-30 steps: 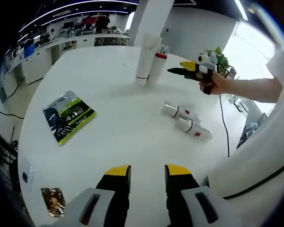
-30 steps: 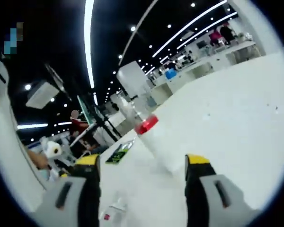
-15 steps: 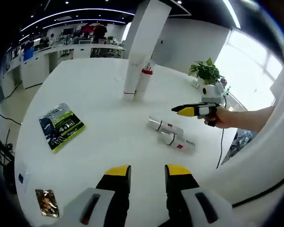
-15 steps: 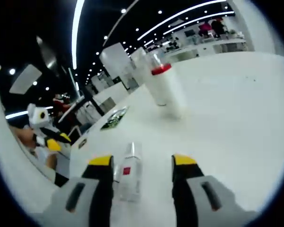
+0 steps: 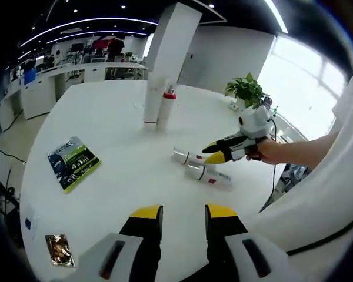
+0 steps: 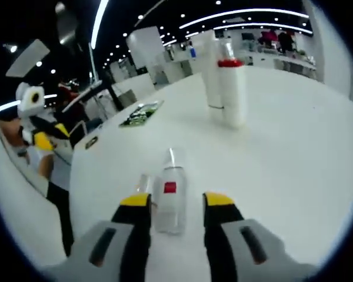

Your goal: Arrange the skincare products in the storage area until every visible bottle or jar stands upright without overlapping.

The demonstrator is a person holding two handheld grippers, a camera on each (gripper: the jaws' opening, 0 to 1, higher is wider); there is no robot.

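Left gripper view: the left gripper (image 5: 182, 220) is seen low over the near edge of the white worktop (image 5: 117, 117), its yellow-tipped fingers apart with nothing between them.
Right gripper: in the left gripper view it (image 5: 215, 154) is held by a hand (image 5: 263, 151) coming in from the right, its tips down at the two lying bottles.
Right gripper view: the right gripper (image 6: 176, 202) is shown with fingers apart, one on either side of the lying bottle (image 6: 169, 197); no clamping is seen.
Lying bottles: two white bottles lie side by side on the worktop, the nearer (image 5: 215, 175) with a red label, the farther (image 5: 187, 157) just beside it. In the right gripper view the second bottle (image 6: 143, 183) lies just left of the first.
Upright bottles: a tall white one (image 5: 152, 104) and a red-capped one (image 5: 166, 108) stand touching or almost so, well beyond the lying pair; in the right gripper view they (image 6: 210, 69) (image 6: 232, 91) stand further back.
Booklet: a green-and-black one (image 5: 72, 162) lies flat to the left.
Packet: a small brown one (image 5: 59, 249) lies near the worktop's near-left edge.
Plant: a potted one (image 5: 246, 91) stands at the far right.
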